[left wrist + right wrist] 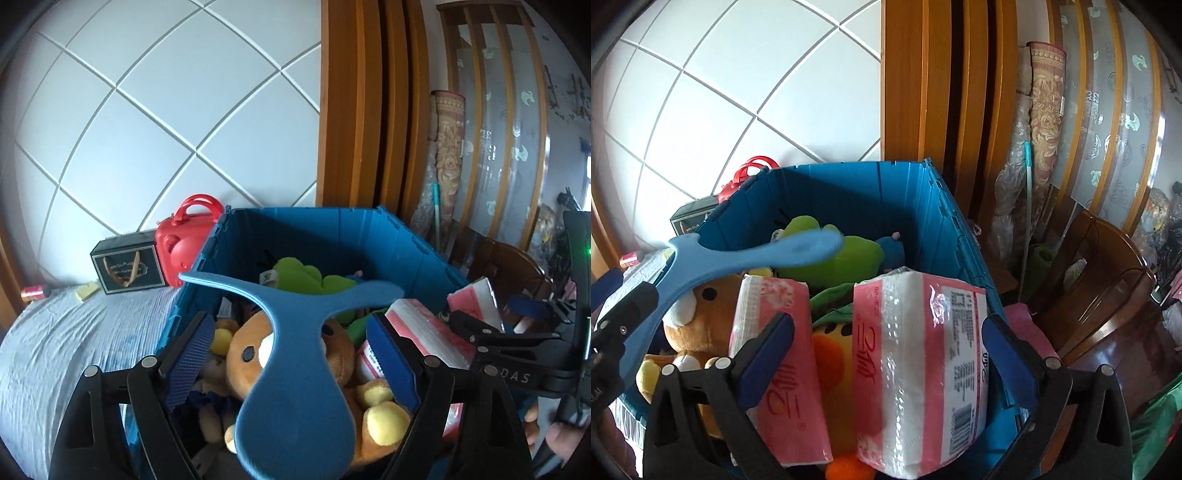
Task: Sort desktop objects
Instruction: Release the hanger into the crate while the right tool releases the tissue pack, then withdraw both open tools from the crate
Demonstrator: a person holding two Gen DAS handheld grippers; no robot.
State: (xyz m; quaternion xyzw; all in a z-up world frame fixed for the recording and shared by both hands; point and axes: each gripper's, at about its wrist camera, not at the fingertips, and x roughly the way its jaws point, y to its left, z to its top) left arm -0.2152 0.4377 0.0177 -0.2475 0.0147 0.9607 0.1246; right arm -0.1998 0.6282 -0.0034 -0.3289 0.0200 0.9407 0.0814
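**Blue crate filling with toys and tissue packs**

The blue crate (pixel 310 236) is sitting on a bed (pixel 74 332) covered with a pale striped sheet, and it is holding a jumble of things. A brown bear (pixel 255 350) is lying near the left, with a green plush (pixel 299 273) further back. Two pink-and-white tissue packs (pixel 919 369) are standing on end at the near right, a plush with an orange part (pixel 831 354) wedged between them.

A flat blue plastic piece (pixel 295 387), wide and rounded at the near end and forking into two curved arms at the far end, is hanging over the bear. It is lying between the left tongs (pixel 291 362), whose ribbed blue pads are standing well apart on either side of it without pressing on it; what is supporting it cannot be told.

The right tongs (pixel 886 354) are gaping wide too, straddling the right-hand tissue pack with both pads clear of its wrapper.

Beyond the crate, to the far left on the bed, a red case (pixel 184 240) and a black gift bag (pixel 127 267) are standing against the tiled wall.
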